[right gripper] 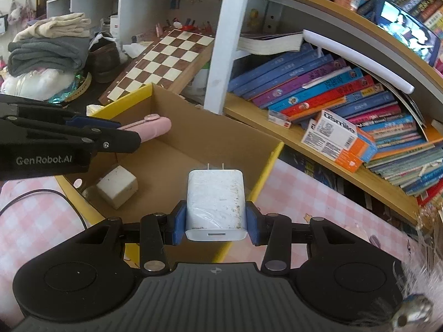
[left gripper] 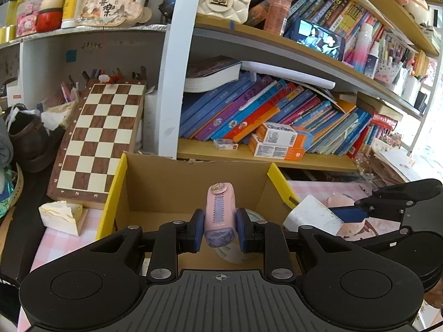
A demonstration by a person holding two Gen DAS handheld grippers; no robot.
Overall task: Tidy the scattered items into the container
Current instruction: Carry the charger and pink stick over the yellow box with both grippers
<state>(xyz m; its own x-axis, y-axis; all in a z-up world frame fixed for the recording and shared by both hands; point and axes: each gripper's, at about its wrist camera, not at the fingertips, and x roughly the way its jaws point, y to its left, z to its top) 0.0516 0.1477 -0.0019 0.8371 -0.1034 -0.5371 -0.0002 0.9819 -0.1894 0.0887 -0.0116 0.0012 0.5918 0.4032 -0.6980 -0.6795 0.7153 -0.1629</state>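
Note:
My left gripper (left gripper: pixel 220 231) is shut on a pink pen-shaped cutter (left gripper: pixel 220 207) and holds it over the open cardboard box with yellow flaps (left gripper: pixel 166 182). In the right wrist view the left gripper (right gripper: pixel 121 134) reaches in from the left, and the pink cutter (right gripper: pixel 155 127) sticks out above the box (right gripper: pixel 210 130). My right gripper (right gripper: pixel 215 222) is shut on a white wall charger (right gripper: pixel 214 196), prongs forward, above the box's near corner. A white cube (right gripper: pixel 117 186) lies on the box floor. In the left wrist view the charger (left gripper: pixel 313 215) shows just outside the box's right flap.
A folded chessboard (left gripper: pixel 102 135) leans behind the box on the left. Shelves of books (left gripper: pixel 263 110) and orange cartons (right gripper: pixel 340 144) stand right behind it. A pink checked cloth (right gripper: pixel 318 202) covers the table. A white tissue pack (left gripper: pixel 61 215) and a black cable (right gripper: pixel 41 193) lie left of the box.

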